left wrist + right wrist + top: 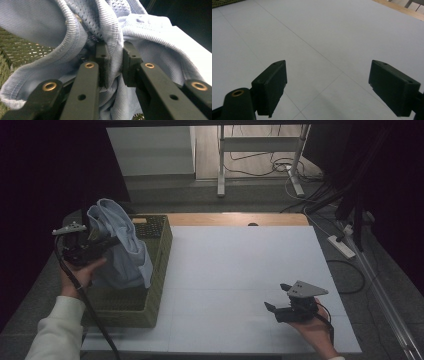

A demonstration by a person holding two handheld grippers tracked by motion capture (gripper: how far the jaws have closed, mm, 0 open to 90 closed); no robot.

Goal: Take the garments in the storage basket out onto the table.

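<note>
A light blue knit garment (120, 245) hangs above the olive mesh basket (157, 270) at the table's left. My left gripper (107, 242) is shut on a ribbed fold of it, lifting it out of the basket. In the left gripper view the garment (150, 42) bunches around both pads (102, 53), with a strip of cloth pinched between them. My right gripper (277, 297) rests low over the white table (235, 270) at the front right, jaws wide apart. Between its fingers (270, 82) there is only bare tabletop.
The basket's mesh wall (22, 52) lies behind the cloth in the left gripper view. A wooden strip (235, 219) runs along the table's far edge. Beyond it stand metal frame legs (220, 165) and cables (345, 245) on the floor at right.
</note>
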